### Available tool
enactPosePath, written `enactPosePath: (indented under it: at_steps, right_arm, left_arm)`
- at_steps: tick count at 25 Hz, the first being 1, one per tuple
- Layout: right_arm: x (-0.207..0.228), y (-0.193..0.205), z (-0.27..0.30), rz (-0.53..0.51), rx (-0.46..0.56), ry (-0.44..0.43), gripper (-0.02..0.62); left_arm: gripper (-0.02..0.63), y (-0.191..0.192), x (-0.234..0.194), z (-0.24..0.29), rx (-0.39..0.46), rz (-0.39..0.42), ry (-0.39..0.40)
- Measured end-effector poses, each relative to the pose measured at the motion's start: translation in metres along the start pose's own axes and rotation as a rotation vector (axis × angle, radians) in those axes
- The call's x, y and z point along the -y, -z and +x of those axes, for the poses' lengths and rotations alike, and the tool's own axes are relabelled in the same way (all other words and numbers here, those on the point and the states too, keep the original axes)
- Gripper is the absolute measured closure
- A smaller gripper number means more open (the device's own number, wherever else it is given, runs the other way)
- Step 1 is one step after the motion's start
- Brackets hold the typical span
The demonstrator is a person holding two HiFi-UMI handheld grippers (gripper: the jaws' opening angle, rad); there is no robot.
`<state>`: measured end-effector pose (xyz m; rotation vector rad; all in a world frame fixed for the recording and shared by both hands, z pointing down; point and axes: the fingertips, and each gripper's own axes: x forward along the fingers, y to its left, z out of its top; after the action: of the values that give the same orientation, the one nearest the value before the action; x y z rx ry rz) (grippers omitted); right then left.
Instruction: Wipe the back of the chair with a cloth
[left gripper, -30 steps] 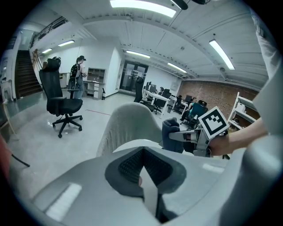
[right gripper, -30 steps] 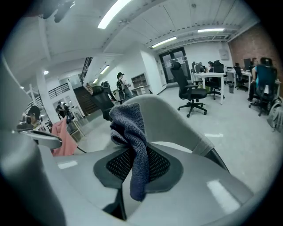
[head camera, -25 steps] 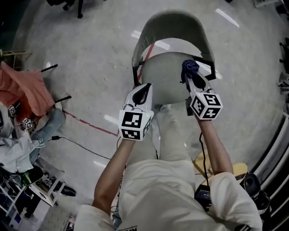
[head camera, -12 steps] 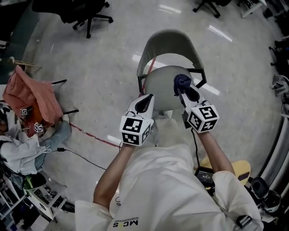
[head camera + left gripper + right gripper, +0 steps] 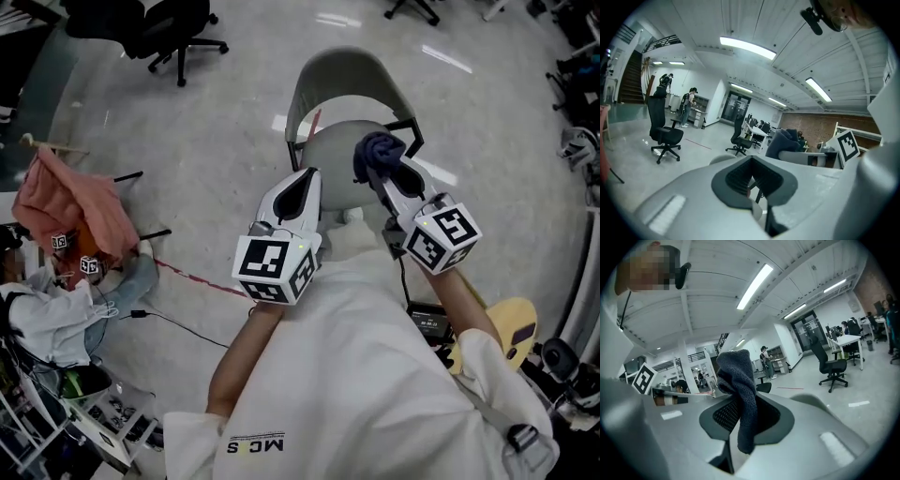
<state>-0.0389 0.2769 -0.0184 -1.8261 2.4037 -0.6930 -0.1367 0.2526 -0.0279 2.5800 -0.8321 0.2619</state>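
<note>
Nearest: a person in a pale top, both arms out front, one gripper in each hand, marker cubes facing up.

Left gripper: jaws closed together, nothing between them. It hangs in the air, touching nothing.

Right gripper: jaws clamped on a dark blue cloth. The cloth is pinched mid-length. A bunched wad sticks out past the jaw tips and a short tail droops on the near side.

Just beyond and below both sets of jaws: the round grey seat of the chair. Cloth isn't touching it, as far as the head view shows.

Farther ahead of the jaws: the curved chair back, pale grey-green, well apart from the cloth. Wiping hasn't begun, by my read.

Farthest: shiny grey floor w/ a black office chair ahead-left of the left jaws. A pink fabric heap lies far off to their left.

Step in hand, prob.: carry the cloth fwd to the back. To do it well, lead w/ the loose wad, not the hard jaw tips, and press it flat on the curve. Sweep along the arc edge to edge and hold the clamp firm so the cloth can't slip out. The left gripper could steady the frame if the chair shifts.
</note>
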Motion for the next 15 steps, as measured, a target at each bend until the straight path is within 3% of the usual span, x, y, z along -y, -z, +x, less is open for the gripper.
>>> enactPosePath:
  at_steps: [5,15]
  right_arm:
    - [-0.025,-0.014,-0.021,0.028,0.036,-0.009,0.512]
    - [-0.043,-0.011,-0.056,0.036,0.072,0.016,0.512]
  left_arm:
    - [0.606,-0.009,0.017,-0.021,0.010,0.066,0.037]
    - [0.606,0.007,0.041,-0.044,-0.011,0.094,0.109]
